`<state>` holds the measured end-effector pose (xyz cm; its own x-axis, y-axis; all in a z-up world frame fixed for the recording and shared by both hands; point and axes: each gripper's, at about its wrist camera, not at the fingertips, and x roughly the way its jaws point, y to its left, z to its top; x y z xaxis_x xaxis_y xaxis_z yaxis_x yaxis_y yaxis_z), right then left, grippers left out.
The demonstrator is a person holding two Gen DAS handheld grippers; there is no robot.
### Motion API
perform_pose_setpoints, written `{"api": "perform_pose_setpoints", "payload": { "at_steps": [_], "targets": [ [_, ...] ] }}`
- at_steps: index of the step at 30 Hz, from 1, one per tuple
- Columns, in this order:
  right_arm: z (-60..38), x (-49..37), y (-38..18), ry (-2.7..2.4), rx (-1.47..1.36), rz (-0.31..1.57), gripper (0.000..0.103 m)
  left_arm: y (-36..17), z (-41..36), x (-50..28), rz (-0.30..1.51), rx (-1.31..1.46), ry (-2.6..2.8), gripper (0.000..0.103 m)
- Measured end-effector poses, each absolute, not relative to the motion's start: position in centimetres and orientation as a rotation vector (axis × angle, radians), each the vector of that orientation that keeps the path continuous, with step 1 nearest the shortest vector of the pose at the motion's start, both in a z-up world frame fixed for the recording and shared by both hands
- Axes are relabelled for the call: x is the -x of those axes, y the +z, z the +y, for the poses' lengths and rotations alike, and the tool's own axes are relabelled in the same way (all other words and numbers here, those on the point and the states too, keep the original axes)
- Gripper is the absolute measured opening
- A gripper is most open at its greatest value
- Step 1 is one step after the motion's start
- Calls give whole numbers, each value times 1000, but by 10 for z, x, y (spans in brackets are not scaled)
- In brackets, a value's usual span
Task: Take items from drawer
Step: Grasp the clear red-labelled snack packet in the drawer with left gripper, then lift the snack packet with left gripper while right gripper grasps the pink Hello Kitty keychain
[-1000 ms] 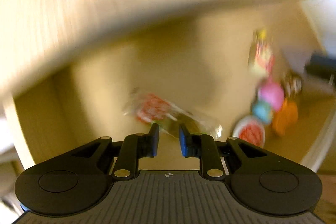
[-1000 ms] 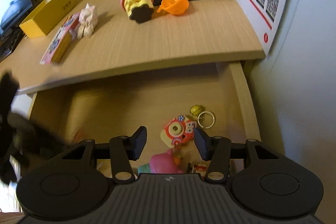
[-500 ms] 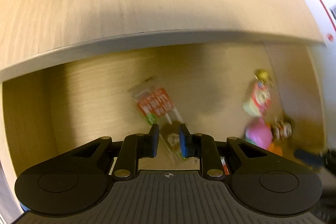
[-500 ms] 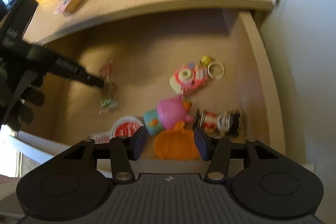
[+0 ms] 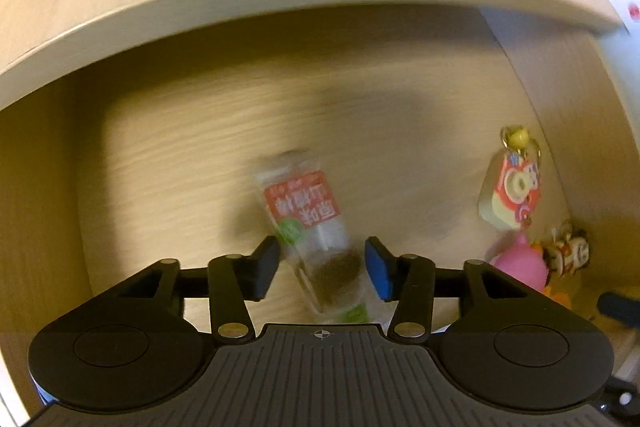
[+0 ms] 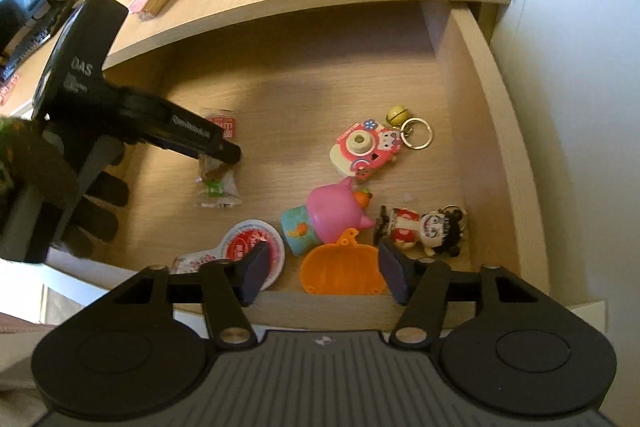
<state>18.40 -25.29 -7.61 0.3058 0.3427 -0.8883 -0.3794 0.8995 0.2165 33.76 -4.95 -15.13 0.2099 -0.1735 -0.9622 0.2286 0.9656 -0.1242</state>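
Now the snack packet (image 5: pixel 316 239) lies between the spread left gripper (image 5: pixel 322 265) fingers.

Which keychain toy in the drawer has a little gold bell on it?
The pink camera-shaped keychain, lying toward the back of the drawer; the mouse-eared figure keychain nearer the front shows no bell.

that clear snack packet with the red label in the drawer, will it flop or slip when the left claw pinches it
The snack packet looks like thin clear film, so its ends will probably droop once lifted. It lies flat and looks small, so likely light. The film seems glossy and may slide or crumple between the fingers of the open left claw; closing across the darker, fuller part seems the safer bet.
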Motion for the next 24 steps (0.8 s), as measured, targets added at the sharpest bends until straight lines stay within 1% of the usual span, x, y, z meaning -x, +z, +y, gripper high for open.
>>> {"api": "perform_pose_setpoints", "payload": {
  "at_steps": [2,4,6,8,9,11,13,15,16,17,20,22,24],
  "targets": [
    [-252,-184,-77,479,20,1175,70,-152,-52,-333,1318,-83,-296,58],
    [-249,-184,-77,480,20,1178,74,-152,-54,-328,1310,-125,-310,58],
    [-244,-187,-77,480,38,1179,76,-153,-57,-327,1314,-167,-312,52],
    [-241,-190,-78,486,51,1185,83,-153,-57,-325,1315,-200,-290,42],
    [-239,-190,-78,495,55,1192,85,-152,-56,-325,1318,-199,-283,42],
    [-234,-191,-80,517,74,1212,93,-151,-53,-325,1324,-167,-298,41],
    [-232,-196,-82,530,67,1241,96,-149,-42,-326,1343,-80,-334,41],
    [-232,-202,-82,521,60,1272,91,-141,-31,-325,1331,-22,-339,41],
    [-232,-208,-79,503,47,1288,84,-135,-26,-322,1316,-13,-339,41],
    [-233,-213,-75,498,31,1283,81,-129,-22,-320,1303,4,-337,41],
    [-228,-236,-55,453,2,1208,81,-106,-6,-310,1269,79,-310,41],
    [-225,-266,-59,398,-74,1255,81,-95,4,-304,1243,113,-296,41],
    [-219,-292,-75,347,-130,1328,81,-84,6,-296,1217,146,-295,41]
  ]
}}
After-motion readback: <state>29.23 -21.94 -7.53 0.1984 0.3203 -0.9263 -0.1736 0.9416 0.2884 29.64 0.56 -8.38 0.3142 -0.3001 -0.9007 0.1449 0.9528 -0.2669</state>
